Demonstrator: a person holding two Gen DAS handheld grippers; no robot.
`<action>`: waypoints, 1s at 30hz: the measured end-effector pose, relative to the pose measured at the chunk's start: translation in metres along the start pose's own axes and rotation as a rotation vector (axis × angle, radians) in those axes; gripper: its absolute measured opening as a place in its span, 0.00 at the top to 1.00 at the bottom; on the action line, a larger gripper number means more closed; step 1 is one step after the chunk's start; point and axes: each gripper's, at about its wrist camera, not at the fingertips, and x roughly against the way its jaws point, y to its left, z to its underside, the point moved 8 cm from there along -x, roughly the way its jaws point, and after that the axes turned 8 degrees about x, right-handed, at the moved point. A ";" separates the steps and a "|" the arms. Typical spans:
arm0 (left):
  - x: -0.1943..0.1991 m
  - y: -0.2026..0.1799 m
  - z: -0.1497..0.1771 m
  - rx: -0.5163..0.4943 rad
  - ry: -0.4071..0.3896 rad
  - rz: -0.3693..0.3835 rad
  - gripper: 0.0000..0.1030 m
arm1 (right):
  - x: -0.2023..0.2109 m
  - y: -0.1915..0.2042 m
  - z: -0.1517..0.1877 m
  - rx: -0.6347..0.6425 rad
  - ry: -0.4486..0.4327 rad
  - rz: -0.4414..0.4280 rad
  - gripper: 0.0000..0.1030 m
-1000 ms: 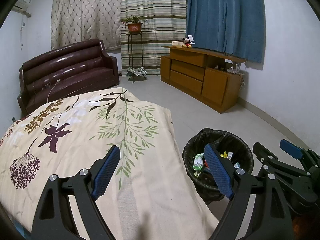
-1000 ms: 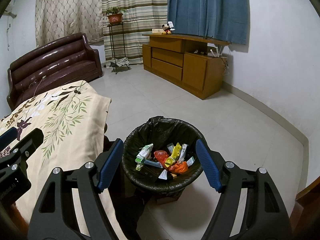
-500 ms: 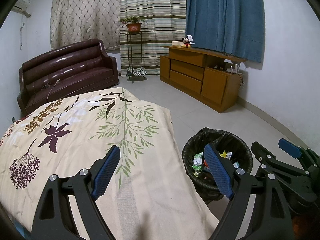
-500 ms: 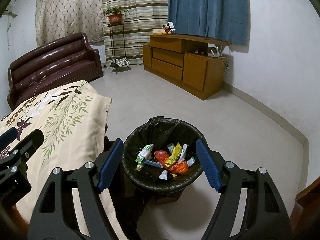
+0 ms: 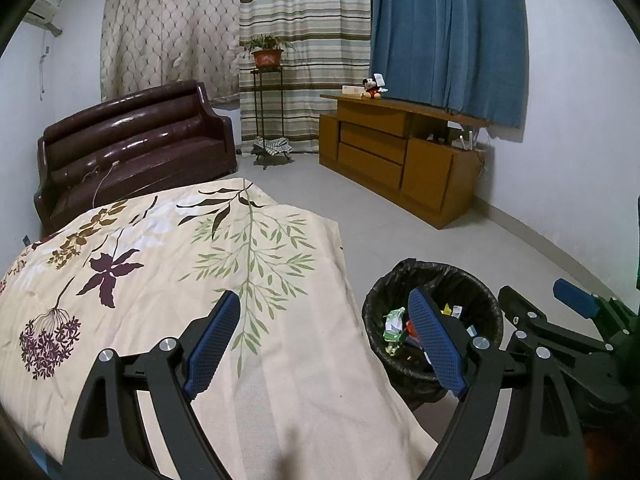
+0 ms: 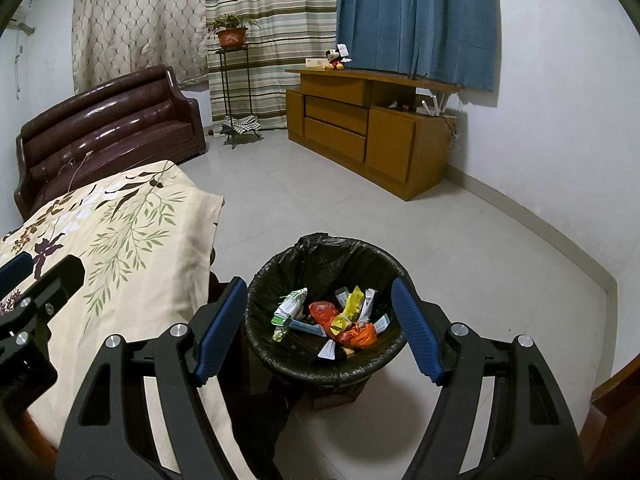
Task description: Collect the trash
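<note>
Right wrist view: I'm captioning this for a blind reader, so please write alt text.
The open, empty right gripper hovers above a black-lined trash bin holding colourful wrappers. A floral bedspread lies left.

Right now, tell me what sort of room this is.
Most likely a lived-in room at home, part bedroom and part sitting room. A bed under a floral quilt stands near a dark leather sofa, a wooden cabinet lines the wall, and a lined trash bin sits on the tiled floor.
</note>
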 end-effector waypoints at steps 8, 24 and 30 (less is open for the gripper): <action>0.007 -0.001 -0.003 -0.001 -0.025 0.004 0.19 | -0.001 0.000 0.000 0.000 0.000 0.000 0.29; 0.011 -0.004 -0.003 0.000 -0.022 0.045 0.18 | 0.000 0.002 0.001 0.001 -0.001 0.000 0.29; 0.011 -0.001 -0.006 -0.006 -0.035 0.023 0.17 | -0.001 0.001 0.001 0.001 -0.001 0.001 0.29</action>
